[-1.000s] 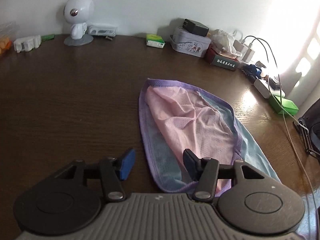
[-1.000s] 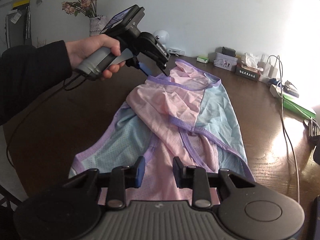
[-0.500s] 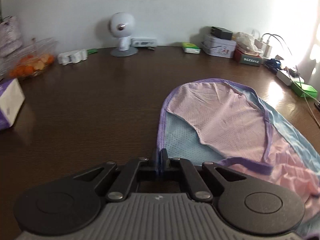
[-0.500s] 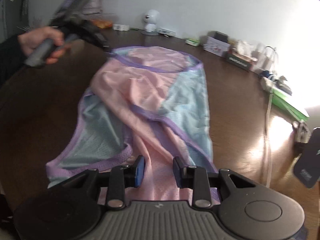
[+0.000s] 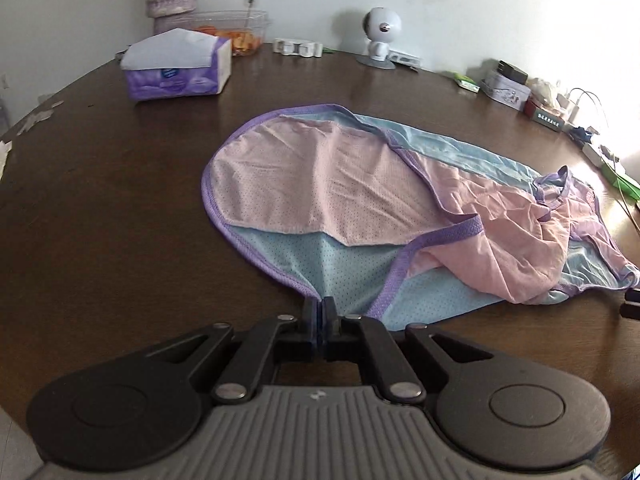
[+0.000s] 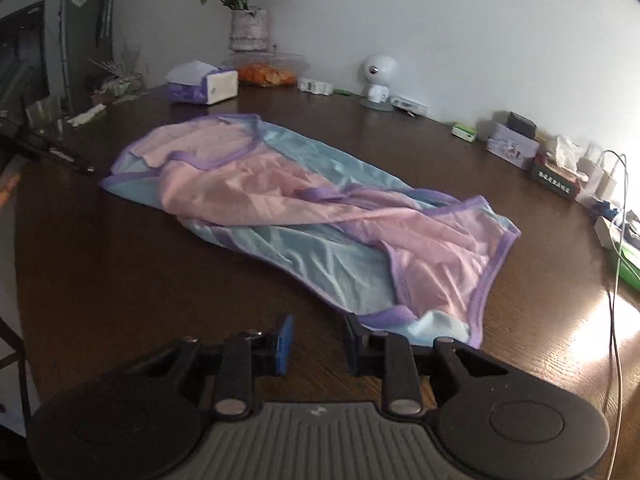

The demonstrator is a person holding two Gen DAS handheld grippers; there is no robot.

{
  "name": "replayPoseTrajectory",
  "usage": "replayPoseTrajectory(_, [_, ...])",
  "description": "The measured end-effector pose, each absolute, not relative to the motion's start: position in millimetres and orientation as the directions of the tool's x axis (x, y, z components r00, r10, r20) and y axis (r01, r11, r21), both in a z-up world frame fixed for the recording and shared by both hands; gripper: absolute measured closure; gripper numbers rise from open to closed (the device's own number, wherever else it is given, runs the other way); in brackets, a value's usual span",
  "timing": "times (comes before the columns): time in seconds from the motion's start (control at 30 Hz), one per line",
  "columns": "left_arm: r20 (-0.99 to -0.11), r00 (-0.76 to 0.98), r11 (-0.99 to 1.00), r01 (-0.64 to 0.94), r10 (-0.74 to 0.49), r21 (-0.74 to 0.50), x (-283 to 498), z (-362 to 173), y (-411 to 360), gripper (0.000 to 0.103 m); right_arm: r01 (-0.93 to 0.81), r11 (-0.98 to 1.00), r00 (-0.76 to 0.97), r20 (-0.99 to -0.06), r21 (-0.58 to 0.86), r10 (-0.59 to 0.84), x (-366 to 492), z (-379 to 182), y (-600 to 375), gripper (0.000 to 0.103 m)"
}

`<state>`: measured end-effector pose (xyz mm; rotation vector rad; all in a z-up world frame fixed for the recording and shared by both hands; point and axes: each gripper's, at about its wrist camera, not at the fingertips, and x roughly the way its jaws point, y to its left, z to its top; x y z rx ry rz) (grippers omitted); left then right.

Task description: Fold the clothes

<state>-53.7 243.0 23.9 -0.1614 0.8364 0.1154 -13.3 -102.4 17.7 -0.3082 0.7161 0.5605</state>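
The garment (image 5: 352, 208) – a pink and light-blue mesh piece with purple binding – lies spread on the dark wooden table (image 5: 100, 208), roughly across its middle and running lengthwise toward the cluttered far right edge. Its pink panel is partly bunched and folded over the blue panel.

Left gripper (image 5: 320, 314): jaws fully closed, pinching the purple-bound edge of the garment at its near end. In the right wrist view the same gripper (image 6: 86, 168) shows only as a dark shape at the garment's far left corner, touching the hem there.

Right gripper (image 6: 316, 344): jaws apart and have just been closing; only bare table shows between them. Its right finger (image 6: 354, 340) stands just beside the garment's near purple corner – whether it touches the cloth cannot be told.

Items along the table's far edge:
- A purple tissue box (image 5: 178, 68) toward the far left corner.
- A clear container of orange items (image 5: 236, 36) behind the tissue box, with a vase (image 6: 248, 30) of dried flowers behind that.
- A small white round-headed figure (image 5: 380, 36) on a grey base near the middle.
- A tin box (image 5: 504, 88), chargers and cables (image 6: 612, 184) toward the far right.
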Motion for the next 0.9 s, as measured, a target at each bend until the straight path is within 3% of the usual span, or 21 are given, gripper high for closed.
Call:
replayPoseTrajectory(0.1, [-0.742, 0.668, 0.977, -0.190, 0.054, -0.100, -60, 24, 249, 0.100, -0.527, 0.848, 0.624, -0.702, -0.055, 0.342, -8, 17, -114, 0.095])
replayPoseTrajectory(0.2, [-0.726, 0.686, 0.972, -0.204, 0.059, -0.114, -66, 32, 250, 0.095, -0.522, 0.853, 0.636, -0.676, -0.022, 0.372, -13, 33, -125, 0.096])
replayPoseTrajectory(0.23, [-0.710, 0.704, 0.975, -0.179, 0.033, -0.132, -67, 37, 248, 0.085, -0.510, 0.860, 0.651, -0.662, -0.019, 0.371, -12, 36, -126, 0.094])
replayPoseTrajectory(0.27, [-0.695, 0.719, 0.977, -0.152, 0.008, -0.146, -69, 40, 246, 0.076, -0.499, 0.866, 0.662, -0.657, -0.029, 0.360, -10, 36, -124, 0.085])
replayPoseTrajectory(0.3, [-0.684, 0.729, 0.981, -0.121, -0.014, -0.149, -68, 42, 241, 0.058, -0.490, 0.871, 0.668, -0.660, -0.041, 0.345, -7, 33, -121, 0.077])
replayPoseTrajectory(0.33, [-0.673, 0.739, 0.984, -0.089, -0.037, -0.151, -67, 44, 237, 0.054, -0.482, 0.875, 0.673, -0.662, -0.054, 0.330, -4, 31, -117, 0.063])
replayPoseTrajectory(0.43, [-0.691, 0.718, 0.990, -0.020, -0.083, -0.140, -58, 38, 224, 0.055, -0.467, 0.883, 0.670, -0.673, -0.055, 0.312, 2, 21, -108, 0.065])
replayPoseTrajectory(0.5, [-0.716, 0.693, 0.991, -0.012, -0.086, -0.131, -52, 31, 220, 0.063, -0.447, 0.894, 0.657, -0.693, -0.042, 0.295, 5, 14, -106, 0.097])
replayPoseTrajectory(0.53, [-0.724, 0.684, 0.991, -0.011, -0.091, -0.135, -51, 27, 218, 0.072, -0.438, 0.898, 0.657, -0.696, -0.040, 0.289, 5, 12, -107, 0.100])
replayPoseTrajectory(0.6, [-0.721, 0.686, 0.989, -0.013, -0.098, -0.147, -51, 23, 215, 0.077, -0.425, 0.904, 0.662, -0.697, -0.046, 0.276, 2, 13, -112, 0.101])
replayPoseTrajectory(0.7, [-0.727, 0.668, 0.978, 0.012, -0.162, -0.206, -53, 22, 209, 0.094, -0.404, 0.910, 0.660, -0.719, -0.094, 0.219, -10, 15, -124, 0.102])
replayPoseTrajectory(0.8, [-0.734, 0.641, 0.971, 0.085, -0.224, -0.222, -59, 23, 197, 0.095, -0.323, 0.929, 0.678, -0.729, -0.182, 0.093, -29, 15, -146, 0.103])
replayPoseTrajectory(0.9, [-0.747, 0.613, 0.966, 0.135, -0.257, -0.222, -69, 25, 187, 0.095, -0.238, 0.957, 0.677, -0.735, -0.164, 0.042, -48, 20, -182, 0.103])
